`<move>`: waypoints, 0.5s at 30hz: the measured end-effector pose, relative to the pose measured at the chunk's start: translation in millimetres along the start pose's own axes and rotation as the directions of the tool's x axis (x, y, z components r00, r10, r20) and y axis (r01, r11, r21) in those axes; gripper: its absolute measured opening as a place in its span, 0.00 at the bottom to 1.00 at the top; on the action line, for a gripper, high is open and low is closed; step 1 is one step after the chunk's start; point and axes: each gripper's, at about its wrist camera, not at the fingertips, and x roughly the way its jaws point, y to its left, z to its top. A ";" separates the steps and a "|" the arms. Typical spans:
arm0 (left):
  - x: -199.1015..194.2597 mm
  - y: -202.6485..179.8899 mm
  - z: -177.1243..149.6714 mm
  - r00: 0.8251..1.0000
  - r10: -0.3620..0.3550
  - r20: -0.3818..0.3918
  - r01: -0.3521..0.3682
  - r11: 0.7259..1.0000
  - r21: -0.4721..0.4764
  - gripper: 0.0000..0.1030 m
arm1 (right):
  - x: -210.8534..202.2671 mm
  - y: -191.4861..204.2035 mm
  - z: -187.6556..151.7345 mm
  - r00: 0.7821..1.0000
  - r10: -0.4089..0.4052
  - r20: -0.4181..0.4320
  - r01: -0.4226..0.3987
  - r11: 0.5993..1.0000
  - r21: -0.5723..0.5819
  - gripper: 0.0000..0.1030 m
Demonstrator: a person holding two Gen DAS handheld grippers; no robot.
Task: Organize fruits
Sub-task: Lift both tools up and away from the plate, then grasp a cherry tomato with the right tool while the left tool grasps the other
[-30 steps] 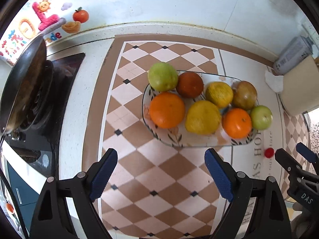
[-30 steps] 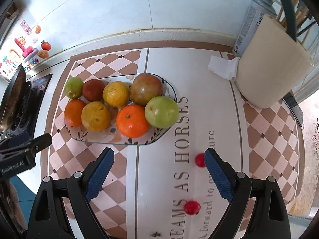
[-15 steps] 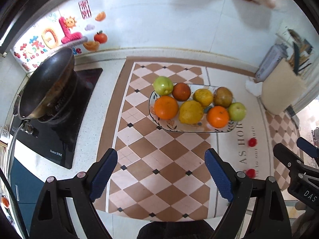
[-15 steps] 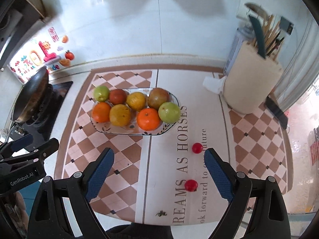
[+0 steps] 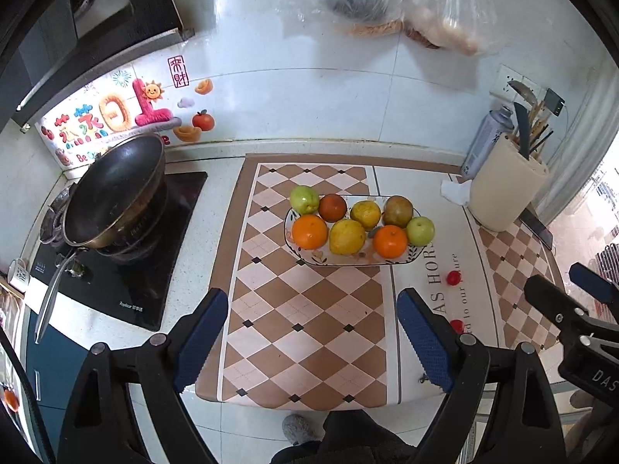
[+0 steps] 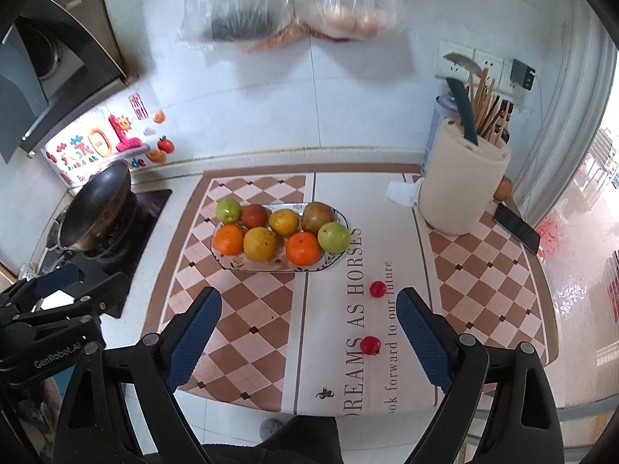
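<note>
Kitchen counter w/ checkered mat, fruit plate at centre, both grippers held high above it & empty.

Left wrist view: white-tiled wall, wok [image 5: 116, 189] on the stove at left, utensil holder [image 5: 503, 189] at right. The plate [image 5: 309, 259] sits mid-mat w/ eight fruits in two neat rows, touching each other, so they look already sorted: green apple [image 5: 305, 199] back left, orange [image 5: 309, 231] front left. The left gripper [image 5: 312, 342] is released, jaws wide apart, nothing between them, well clear of the plate. Right wrist view: same counter from further right; two small red fruits [image 6: 377, 289] lie loose on the mat's lettered strip, near the plate but outside it, prob. the part left to tidy. The right gripper [image 6: 308, 342] is also released & empty; the nearer red fruit [image 6: 370, 345] shows between its fingers, far below.
</note>
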 end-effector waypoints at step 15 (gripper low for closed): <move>-4.3 -8.3 -8.6 1.000 -0.009 -0.021 0.009 1.000 -0.027 0.87 | 0.9 -24.0 0.1 0.995 0.103 -0.016 -0.102 0.992 0.076 0.91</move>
